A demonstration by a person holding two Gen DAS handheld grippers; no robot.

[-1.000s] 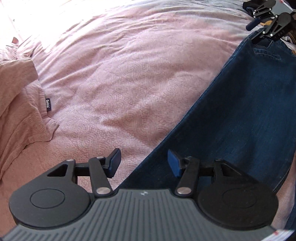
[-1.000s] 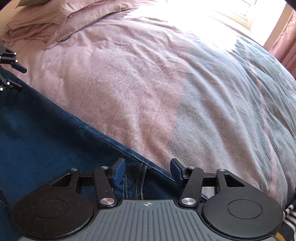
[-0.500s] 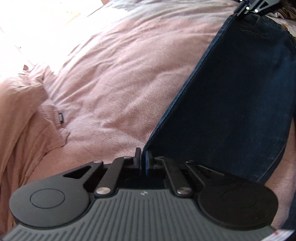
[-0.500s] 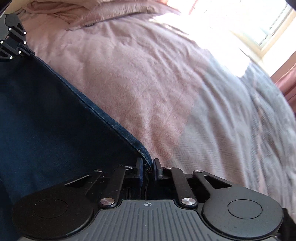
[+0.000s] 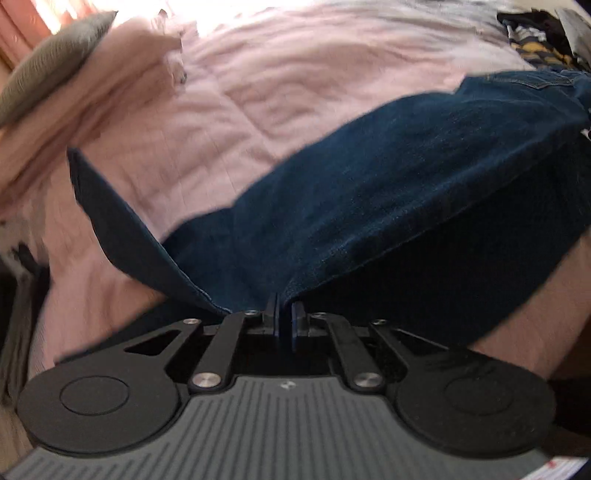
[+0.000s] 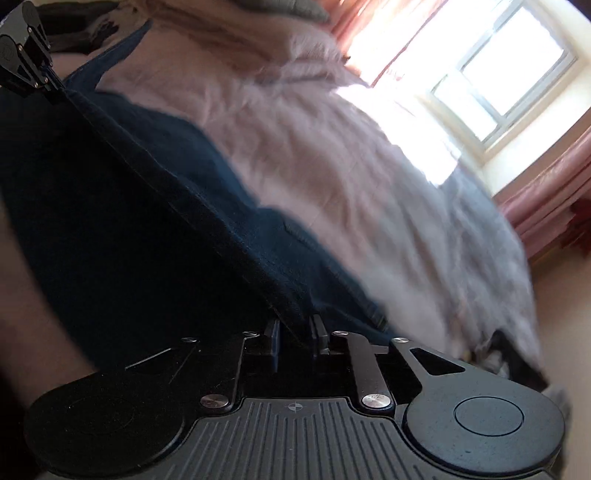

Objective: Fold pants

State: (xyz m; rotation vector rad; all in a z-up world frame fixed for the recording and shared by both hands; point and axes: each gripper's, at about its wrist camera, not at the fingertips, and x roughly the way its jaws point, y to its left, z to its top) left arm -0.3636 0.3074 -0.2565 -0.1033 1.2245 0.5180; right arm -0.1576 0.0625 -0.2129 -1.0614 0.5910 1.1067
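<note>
Dark blue denim pants (image 5: 388, 177) stretch across a pink bed cover. My left gripper (image 5: 283, 320) is shut on the hem edge of the pants, which is lifted off the bed and drapes away from the jaws. In the right wrist view the pants (image 6: 122, 192) run from my right gripper (image 6: 295, 334), shut on a thick seam edge, up to the left gripper (image 6: 27, 59) at the top left. The cloth hangs taut between the two grippers. Both views are blurred by motion.
The pink quilted bed cover (image 5: 258, 92) turns grey (image 6: 461, 240) towards the window (image 6: 506, 62). Pink pillows (image 5: 122, 70) and a grey cushion (image 5: 51, 62) lie at the bed's head. A pile of dark clothes (image 5: 535, 33) sits at the far right.
Both grippers, open a second ago, closed on the pants' edges and have lifted the cloth off the bed. Both cameras have tilted and swung, so the view is blurred.
</note>
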